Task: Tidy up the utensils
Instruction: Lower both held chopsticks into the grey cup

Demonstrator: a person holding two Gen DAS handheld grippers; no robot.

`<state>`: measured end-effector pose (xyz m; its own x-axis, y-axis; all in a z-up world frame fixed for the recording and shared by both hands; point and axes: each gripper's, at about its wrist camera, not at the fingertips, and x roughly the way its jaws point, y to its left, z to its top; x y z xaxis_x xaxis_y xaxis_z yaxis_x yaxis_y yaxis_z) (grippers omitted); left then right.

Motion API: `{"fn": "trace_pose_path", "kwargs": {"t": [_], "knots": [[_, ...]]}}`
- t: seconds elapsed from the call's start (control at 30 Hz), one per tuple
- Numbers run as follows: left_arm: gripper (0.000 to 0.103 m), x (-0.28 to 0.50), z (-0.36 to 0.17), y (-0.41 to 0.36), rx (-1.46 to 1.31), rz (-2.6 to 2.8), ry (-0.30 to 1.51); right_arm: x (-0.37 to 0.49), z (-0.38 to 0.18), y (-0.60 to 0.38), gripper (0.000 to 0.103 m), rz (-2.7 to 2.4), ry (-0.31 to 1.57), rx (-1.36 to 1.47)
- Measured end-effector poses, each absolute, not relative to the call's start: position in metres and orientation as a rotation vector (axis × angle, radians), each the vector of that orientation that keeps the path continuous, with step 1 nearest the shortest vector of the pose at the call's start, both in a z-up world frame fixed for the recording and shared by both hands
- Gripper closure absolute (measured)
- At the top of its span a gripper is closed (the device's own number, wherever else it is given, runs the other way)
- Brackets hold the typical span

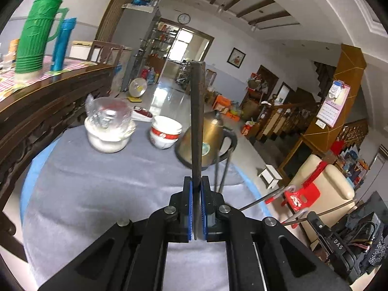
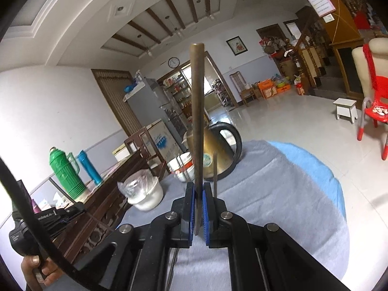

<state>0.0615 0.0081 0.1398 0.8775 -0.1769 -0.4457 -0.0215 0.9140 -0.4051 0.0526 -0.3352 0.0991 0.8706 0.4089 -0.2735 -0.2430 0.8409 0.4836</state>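
Clearly each hand-held gripper, left [image 1: 197,208] and right [image 2: 199,214], is clamped on a chopstick [image 1: 197,121] [image 2: 197,126] held above the counter [image 1: 109,194]; pinched at one end, either could pivot, slip or strike the kettle [image 1: 206,140].

Left tongs [image 1: 197,208] black with blue ribbed pads, holding a dark grey-brown chopstick [image 1: 197,111]. Right tongs [image 2: 198,212] same black and blue, its chopstick [image 2: 197,111] olive-brown. Table [image 1: 101,184] cloth plain grey, light blue edge. Kettle [image 1: 211,140] brassy gold, black handle. Left of the kettle: white bowls [image 1: 165,131] with red band, then white pot [image 1: 109,135] under clear plastic. Beyond the pot: green ribbed thermos [image 1: 38,31], blue thermos [image 1: 63,43] on pink checked cloth. Red chair [image 2: 374,101].
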Motion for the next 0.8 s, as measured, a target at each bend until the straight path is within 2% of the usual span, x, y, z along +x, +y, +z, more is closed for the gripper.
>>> {"fn": "trace_pose_path", "kwargs": {"t": [0.3, 0.8], "knots": [[0.097, 0.098, 0.152, -0.017, -0.403, -0.126, 0.471, 0.086, 0.103, -0.335, 0.097, 0.35, 0.381, 0.443], [0.097, 0.146, 0.122, -0.046, -0.365, -0.127, 0.56, 0.122, 0.078, -0.319, 0.097, 0.33, 0.458, 0.419]]}}
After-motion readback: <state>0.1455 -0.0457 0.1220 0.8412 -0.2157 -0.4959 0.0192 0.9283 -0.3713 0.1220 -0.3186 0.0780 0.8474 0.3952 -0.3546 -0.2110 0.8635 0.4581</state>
